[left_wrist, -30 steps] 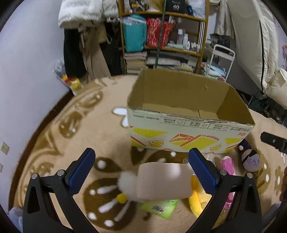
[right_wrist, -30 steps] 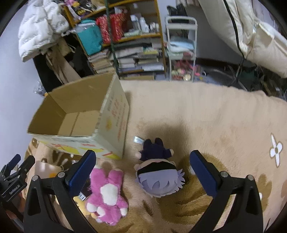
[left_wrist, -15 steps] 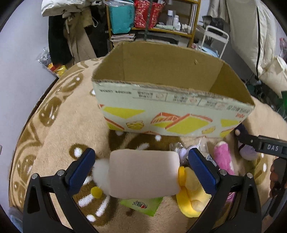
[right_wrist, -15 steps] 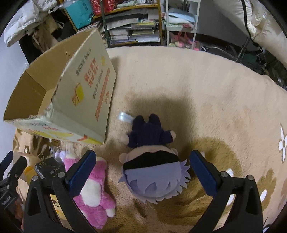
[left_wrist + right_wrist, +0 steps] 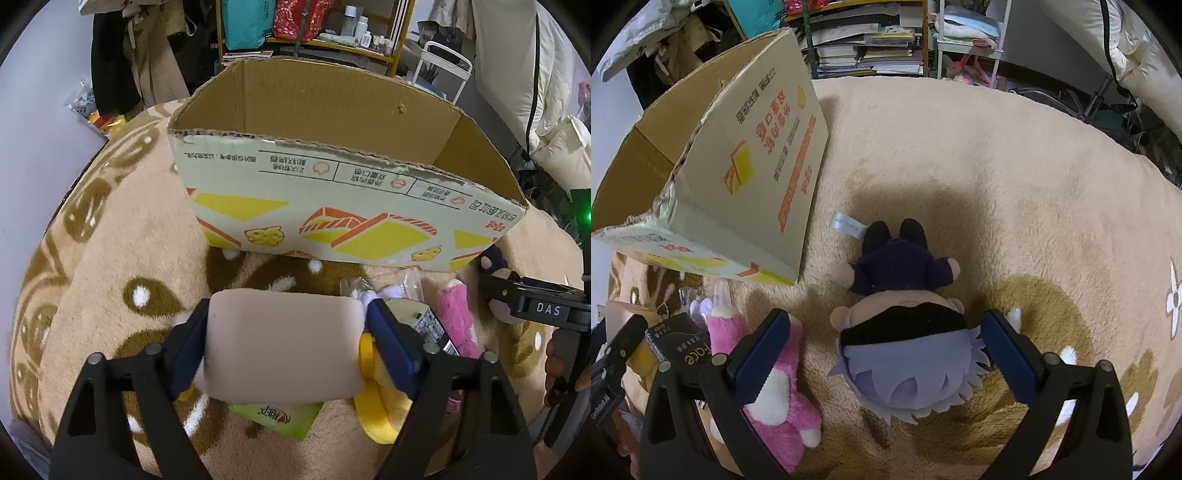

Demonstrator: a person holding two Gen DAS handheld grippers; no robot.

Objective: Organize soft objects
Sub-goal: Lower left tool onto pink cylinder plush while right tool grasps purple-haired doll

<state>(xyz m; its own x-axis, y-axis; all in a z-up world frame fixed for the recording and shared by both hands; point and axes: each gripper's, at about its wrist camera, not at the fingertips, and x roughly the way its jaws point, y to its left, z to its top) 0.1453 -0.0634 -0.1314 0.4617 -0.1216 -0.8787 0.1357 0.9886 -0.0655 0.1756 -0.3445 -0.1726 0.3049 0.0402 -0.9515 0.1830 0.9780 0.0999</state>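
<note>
Because the cardboard box (image 5: 343,206) filled the upper middle of the left wrist view with its printed wall toward the camera, the likeliest failure, as I judged it, was the beige cushion (image 5: 282,345) catching that torn rim on the way in and tipping the box. The left tool (image 5: 284,341) was clamped on the cushion at lower centre, both blue pads pressed into its ends; a soft grip like that could also let it sag free. The right tool (image 5: 882,354) stood open around the purple-haired doll (image 5: 905,350) on the carpet (image 5: 1015,177), pads not touching it. Only the right view showed that doll whole; only the left showed the yellow plush (image 5: 380,402) and green packet (image 5: 275,419) under the cushion.
</note>
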